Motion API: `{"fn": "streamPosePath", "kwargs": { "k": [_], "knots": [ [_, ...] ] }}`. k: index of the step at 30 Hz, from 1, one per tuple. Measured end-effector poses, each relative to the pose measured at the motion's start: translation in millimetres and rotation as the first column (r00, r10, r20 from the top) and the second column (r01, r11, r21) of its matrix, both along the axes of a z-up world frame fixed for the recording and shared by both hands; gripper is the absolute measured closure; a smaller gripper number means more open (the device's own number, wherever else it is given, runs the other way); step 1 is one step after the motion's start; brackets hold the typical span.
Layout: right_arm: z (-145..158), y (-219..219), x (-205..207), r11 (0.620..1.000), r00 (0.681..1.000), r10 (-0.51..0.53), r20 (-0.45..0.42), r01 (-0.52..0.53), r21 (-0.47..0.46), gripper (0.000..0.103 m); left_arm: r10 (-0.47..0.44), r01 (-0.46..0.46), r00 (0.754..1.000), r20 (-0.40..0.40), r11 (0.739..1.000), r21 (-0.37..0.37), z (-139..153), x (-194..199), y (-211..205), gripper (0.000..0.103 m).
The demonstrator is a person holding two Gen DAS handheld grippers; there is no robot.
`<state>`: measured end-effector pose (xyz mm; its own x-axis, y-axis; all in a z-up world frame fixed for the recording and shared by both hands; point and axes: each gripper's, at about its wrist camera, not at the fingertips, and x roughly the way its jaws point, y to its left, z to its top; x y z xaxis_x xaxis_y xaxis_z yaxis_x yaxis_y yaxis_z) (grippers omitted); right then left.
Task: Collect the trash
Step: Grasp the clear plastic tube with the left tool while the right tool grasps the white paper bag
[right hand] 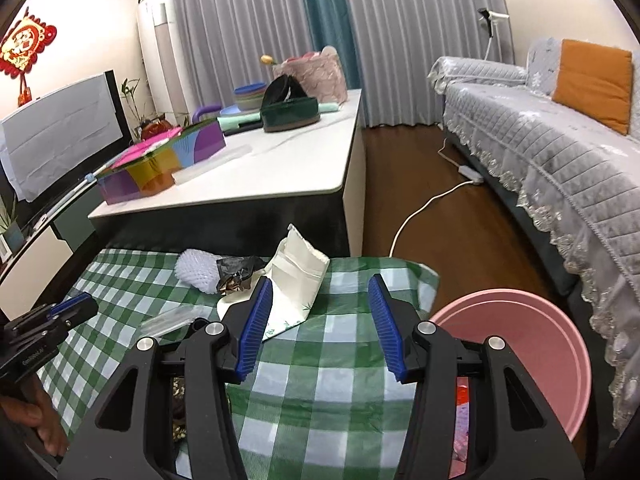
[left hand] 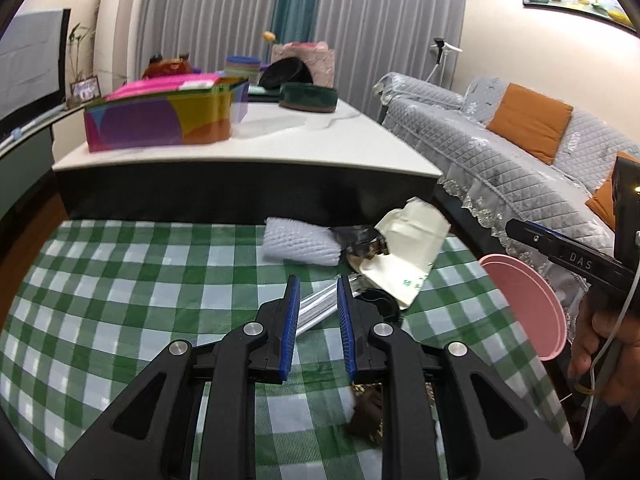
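Trash lies on a green checked cloth point(left hand: 120, 288): a white foam net point(left hand: 298, 242), a dark crumpled wrapper point(left hand: 360, 242), a cream paper bag point(left hand: 408, 252) and a clear plastic sleeve point(left hand: 316, 310). My left gripper point(left hand: 318, 286) is open, its jaws either side of the clear sleeve, not closed on it. My right gripper point(right hand: 320, 288) is open and empty above the cloth point(right hand: 320, 380), near the paper bag point(right hand: 296, 284). The foam net point(right hand: 198, 272) and the sleeve point(right hand: 168, 322) lie to its left. A pink bin point(right hand: 532, 340) stands at the right, with some trash inside.
A white-topped table point(left hand: 280, 140) stands behind the cloth, with a colourful box point(left hand: 160, 120) and a green round tin point(left hand: 308, 96) on it. A grey sofa point(right hand: 560, 152) with orange cushions runs along the right. A white cable point(right hand: 420, 208) lies on the wood floor.
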<state>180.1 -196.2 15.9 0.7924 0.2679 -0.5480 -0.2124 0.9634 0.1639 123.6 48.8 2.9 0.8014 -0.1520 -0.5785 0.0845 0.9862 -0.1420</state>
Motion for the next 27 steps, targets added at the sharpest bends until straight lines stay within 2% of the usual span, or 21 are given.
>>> {"fn": "streamPosePath", "kwargs": {
  "k": [4, 6, 8, 12, 21, 22, 23, 25, 27],
  "knots": [
    [-18, 7, 19, 1.000, 0.999, 0.027, -0.047, -0.026, 0.012, 0.053, 0.000, 0.000, 0.999, -0.032, 1.000, -0.004, -17, 16, 0, 0.081],
    [-25, 10, 28, 0.999, 0.997, 0.037, -0.066, -0.036, 0.019, 0.052, 0.000, 0.000, 0.999, -0.050, 1.000, -0.003, -25, 23, -1, 0.072],
    [-32, 13, 36, 0.999, 0.995, 0.048, -0.084, -0.046, 0.027, 0.052, 0.001, -0.001, 0.998, -0.062, 1.000, -0.004, -29, 29, -1, 0.058],
    [-47, 18, 54, 0.998, 0.991, 0.058, -0.120, -0.054, 0.040, 0.051, -0.005, 0.005, 0.996, -0.091, 1.000, -0.005, -38, 39, -2, 0.049],
    [-64, 19, 78, 0.996, 0.983, 0.065, -0.171, -0.053, 0.076, 0.050, -0.021, 0.014, 0.983, -0.185, 0.999, -0.035, -61, 51, 0, 0.050],
    [-64, 21, 79, 0.995, 0.982, 0.069, -0.174, -0.057, 0.077, 0.050, -0.023, 0.017, 0.982, -0.189, 0.999, -0.034, -62, 51, 0, 0.054],
    [-65, 22, 81, 0.995, 0.981, 0.075, -0.178, -0.062, 0.079, 0.052, -0.025, 0.019, 0.981, -0.192, 0.999, -0.033, -62, 52, -1, 0.064],
    [-65, 26, 80, 0.994, 0.980, 0.092, -0.178, -0.079, 0.080, 0.057, -0.038, 0.032, 0.977, -0.208, 0.999, -0.033, -64, 52, -2, 0.077],
    [-65, 29, 80, 0.992, 0.977, 0.110, -0.182, -0.097, 0.078, 0.068, -0.046, 0.041, 0.975, -0.216, 0.999, -0.030, -64, 51, -4, 0.083]
  ]
}}
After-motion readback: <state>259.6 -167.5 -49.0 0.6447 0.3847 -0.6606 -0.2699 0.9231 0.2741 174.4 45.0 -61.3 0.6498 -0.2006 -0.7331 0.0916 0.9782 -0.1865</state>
